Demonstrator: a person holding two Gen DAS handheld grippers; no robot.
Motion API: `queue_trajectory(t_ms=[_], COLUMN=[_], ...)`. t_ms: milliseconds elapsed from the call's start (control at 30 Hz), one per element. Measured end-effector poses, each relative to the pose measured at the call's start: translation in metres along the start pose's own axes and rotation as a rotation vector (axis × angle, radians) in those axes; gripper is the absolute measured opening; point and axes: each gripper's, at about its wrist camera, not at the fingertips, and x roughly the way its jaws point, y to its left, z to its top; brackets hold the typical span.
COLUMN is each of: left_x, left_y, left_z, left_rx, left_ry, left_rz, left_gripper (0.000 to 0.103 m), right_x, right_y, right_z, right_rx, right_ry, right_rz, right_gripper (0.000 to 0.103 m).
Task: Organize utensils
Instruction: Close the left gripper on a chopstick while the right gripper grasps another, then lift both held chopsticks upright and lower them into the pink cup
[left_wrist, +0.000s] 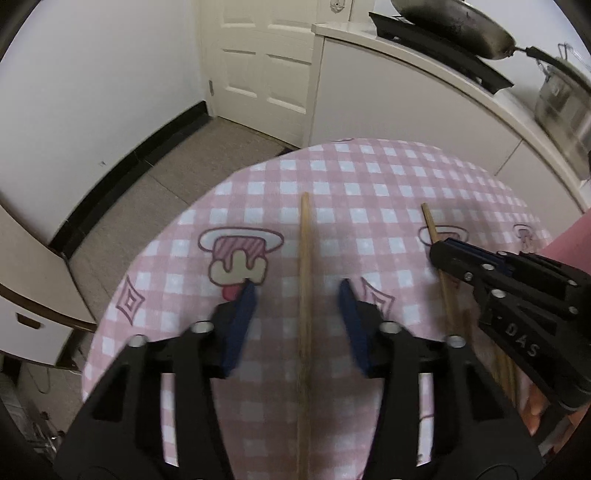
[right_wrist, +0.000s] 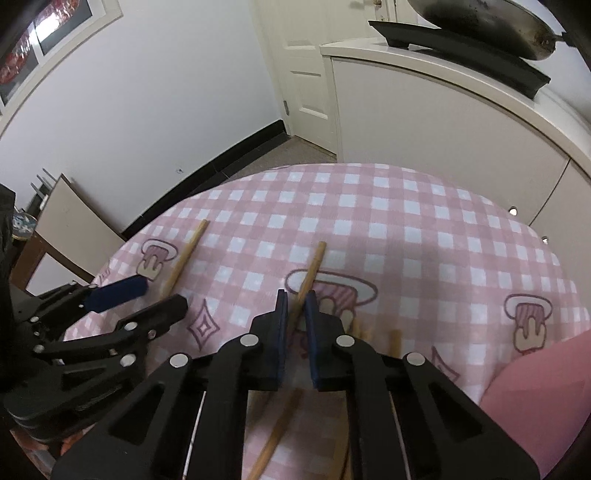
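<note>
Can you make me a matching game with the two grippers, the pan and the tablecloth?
Things:
1. left gripper
2. right gripper
3. pan
4. tablecloth

Descriptions:
A. pink and white checks
B. up on the white counter
C. open, a chopstick lying loose between its fingers
D. shut on another chopstick

Pairs: 1-C, 2-D, 3-B, 4-A

Far tablecloth (right_wrist: 388, 206) lies bare; near side crowded: two chopsticks (left_wrist: 304, 295), perhaps more blurred under the right gripper (right_wrist: 295, 306).
</note>
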Motion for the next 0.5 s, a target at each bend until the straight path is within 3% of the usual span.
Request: queue_trajectory(t_ms=[100,267,500], left_x=[0.000,-0.009,-0.074], left_y=[0.000,-0.001,-0.001], left_z=[0.003,-0.002,-0.012], left_rx=[-0.012,-0.014,-0.023], left_ry=[0.010,-0.017,-0.143], left_rz=[-0.022,-0.011,-0.039], left_gripper=[0.006,0.006,0.006], right_x=[-0.001,-0.014,-0.065], right_y=[0.003,0.012,0.046], right_z=[0.001,0.001,-0.002], right_rx=[0.003,-0.011,-0.101], right_ry=[-0.010,-0.047,-0.161], right_rz=[0.027,0.067,0.103], right_gripper=[0.007,0.006,0.005])
